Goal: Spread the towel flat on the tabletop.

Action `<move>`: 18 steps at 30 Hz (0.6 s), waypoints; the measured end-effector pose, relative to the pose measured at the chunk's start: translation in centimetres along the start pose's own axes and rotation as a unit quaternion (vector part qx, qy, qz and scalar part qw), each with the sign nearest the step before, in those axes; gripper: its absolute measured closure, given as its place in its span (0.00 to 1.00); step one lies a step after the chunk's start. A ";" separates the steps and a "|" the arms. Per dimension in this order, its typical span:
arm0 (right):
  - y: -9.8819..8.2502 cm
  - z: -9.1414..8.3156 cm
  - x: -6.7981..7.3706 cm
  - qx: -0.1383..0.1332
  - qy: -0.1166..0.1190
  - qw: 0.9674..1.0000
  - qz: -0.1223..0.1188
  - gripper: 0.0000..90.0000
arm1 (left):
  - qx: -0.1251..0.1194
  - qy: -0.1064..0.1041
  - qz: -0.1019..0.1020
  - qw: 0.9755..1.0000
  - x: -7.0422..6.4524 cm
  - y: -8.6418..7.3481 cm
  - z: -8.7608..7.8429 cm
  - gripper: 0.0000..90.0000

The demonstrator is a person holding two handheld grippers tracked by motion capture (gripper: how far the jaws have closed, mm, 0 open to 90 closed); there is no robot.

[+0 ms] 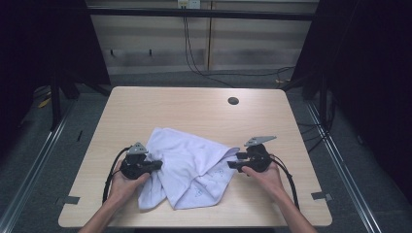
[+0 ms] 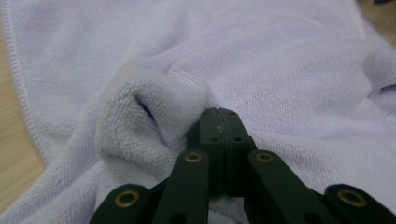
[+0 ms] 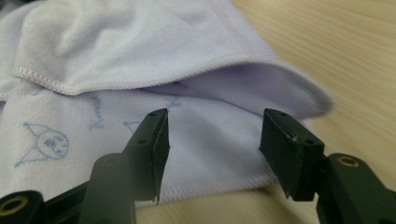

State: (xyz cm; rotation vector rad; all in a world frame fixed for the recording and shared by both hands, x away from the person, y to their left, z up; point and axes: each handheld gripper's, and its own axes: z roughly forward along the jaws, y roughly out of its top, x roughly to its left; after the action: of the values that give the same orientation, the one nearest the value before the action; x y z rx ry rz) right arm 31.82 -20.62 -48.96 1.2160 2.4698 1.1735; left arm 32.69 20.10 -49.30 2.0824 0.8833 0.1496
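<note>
The left gripper [image 2: 219,114] pinches a fold of the lavender towel [image 1: 187,165] on the wooden table [image 1: 194,109], while the right gripper [image 3: 212,135] stands spread above the towel's edge.

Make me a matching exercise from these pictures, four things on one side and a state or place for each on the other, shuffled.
1. left gripper
2. right gripper
3. towel
4. round hole

a. in the tabletop, on the far side
b. jaws apart, nothing pinched
c. crumpled between the two hands
d. jaws shut on a fold of cloth

Pairs: 1-d, 2-b, 3-c, 4-a
</note>
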 end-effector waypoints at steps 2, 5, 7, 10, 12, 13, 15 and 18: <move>0.1 0.3 0.1 0.003 0.003 1.000 -0.006 0.46 | -0.024 -0.017 0.015 0.999 -0.6 0.4 -0.6 0.95; 0.3 1.7 0.8 0.013 0.023 0.999 -0.020 0.46 | -0.036 -0.047 0.028 0.998 -2.2 1.7 -0.6 0.84; 0.2 2.1 1.1 0.020 0.027 0.999 -0.024 0.46 | -0.032 -0.048 0.030 0.998 -2.6 2.0 -0.3 0.80; 0.1 2.6 2.3 0.014 0.012 0.999 -0.043 0.48 | -0.006 -0.037 0.049 0.998 -3.4 2.3 1.6 0.68; 0.1 2.7 2.6 0.011 0.002 0.999 -0.050 0.55 | 0.005 -0.021 0.071 0.997 -3.6 2.0 2.2 0.71; 0.1 2.6 2.8 0.014 -0.004 0.999 -0.051 0.62 | 0.011 -0.023 0.068 0.997 -3.5 1.9 2.4 0.71; 0.0 2.5 3.0 0.017 -0.005 0.998 -0.054 0.70 | 0.011 -0.026 0.062 0.998 -3.4 1.6 2.5 0.73; -0.6 1.8 3.3 0.025 0.003 0.998 -0.060 0.89 | 0.018 -0.039 0.063 0.997 -3.4 1.2 2.2 0.76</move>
State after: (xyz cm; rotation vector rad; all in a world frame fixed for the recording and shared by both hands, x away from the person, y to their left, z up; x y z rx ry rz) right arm 30.04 -17.36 -49.97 1.0603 2.5514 1.0913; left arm 31.65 15.96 -49.15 2.1629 0.7125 0.1182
